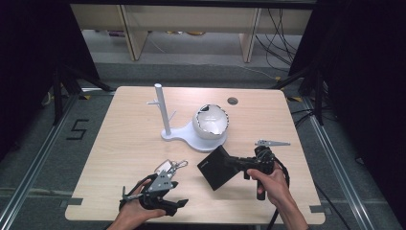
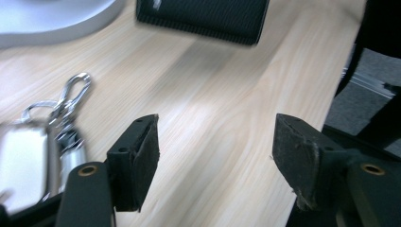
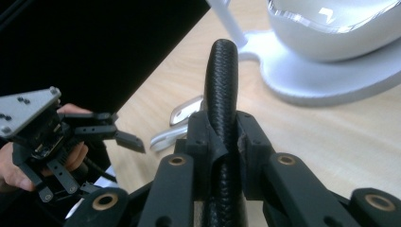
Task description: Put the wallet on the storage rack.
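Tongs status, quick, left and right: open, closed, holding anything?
Left tongs: open, nothing between the jaws, beside the keys.
Right tongs: closed on the black wallet, gripped edge-on.

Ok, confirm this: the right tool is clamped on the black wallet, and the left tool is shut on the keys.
Not quite. The right tool is clamped on the black wallet, but the left tool is open; the left gripper view shows its jaws apart over bare table, with the keys lying beside them.
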The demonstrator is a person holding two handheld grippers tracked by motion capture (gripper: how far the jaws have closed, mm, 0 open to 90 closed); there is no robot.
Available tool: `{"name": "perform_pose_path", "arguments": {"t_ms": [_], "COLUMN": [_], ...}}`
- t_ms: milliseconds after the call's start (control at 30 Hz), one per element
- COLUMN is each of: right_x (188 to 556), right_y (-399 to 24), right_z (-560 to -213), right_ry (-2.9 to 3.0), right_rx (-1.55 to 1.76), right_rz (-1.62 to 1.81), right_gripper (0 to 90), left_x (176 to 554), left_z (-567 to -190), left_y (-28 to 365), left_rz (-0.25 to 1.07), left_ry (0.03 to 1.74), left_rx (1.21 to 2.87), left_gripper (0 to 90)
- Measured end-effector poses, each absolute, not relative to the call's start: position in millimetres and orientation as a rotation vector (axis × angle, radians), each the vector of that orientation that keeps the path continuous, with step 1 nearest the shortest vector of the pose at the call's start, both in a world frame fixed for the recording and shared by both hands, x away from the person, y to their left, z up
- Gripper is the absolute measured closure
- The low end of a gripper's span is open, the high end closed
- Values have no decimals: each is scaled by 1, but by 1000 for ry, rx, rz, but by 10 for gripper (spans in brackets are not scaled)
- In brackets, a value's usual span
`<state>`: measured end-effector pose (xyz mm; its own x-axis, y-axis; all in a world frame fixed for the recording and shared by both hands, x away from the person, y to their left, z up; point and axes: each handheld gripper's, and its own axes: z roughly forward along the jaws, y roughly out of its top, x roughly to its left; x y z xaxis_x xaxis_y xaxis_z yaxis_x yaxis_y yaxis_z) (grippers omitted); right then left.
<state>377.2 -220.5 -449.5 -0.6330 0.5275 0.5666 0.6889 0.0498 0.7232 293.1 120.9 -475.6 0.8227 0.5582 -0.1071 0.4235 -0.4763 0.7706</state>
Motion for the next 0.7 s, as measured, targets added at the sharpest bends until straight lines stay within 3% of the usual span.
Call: {"name": "perform_pose_path", "arguments": {"t_ms": [700], "right_x": [416], "right_y": [-255], "right_z": [-417], "right_ry": [-2131], "right_rx": [-1395], "right_rz": [-1755], "right_gripper": [783], "left_x": [294], "left_z": [-481], "left_y": [169], "left_rz": [323], "left_ry": [847], "left_rx": [2154], "left_gripper": [245]}}
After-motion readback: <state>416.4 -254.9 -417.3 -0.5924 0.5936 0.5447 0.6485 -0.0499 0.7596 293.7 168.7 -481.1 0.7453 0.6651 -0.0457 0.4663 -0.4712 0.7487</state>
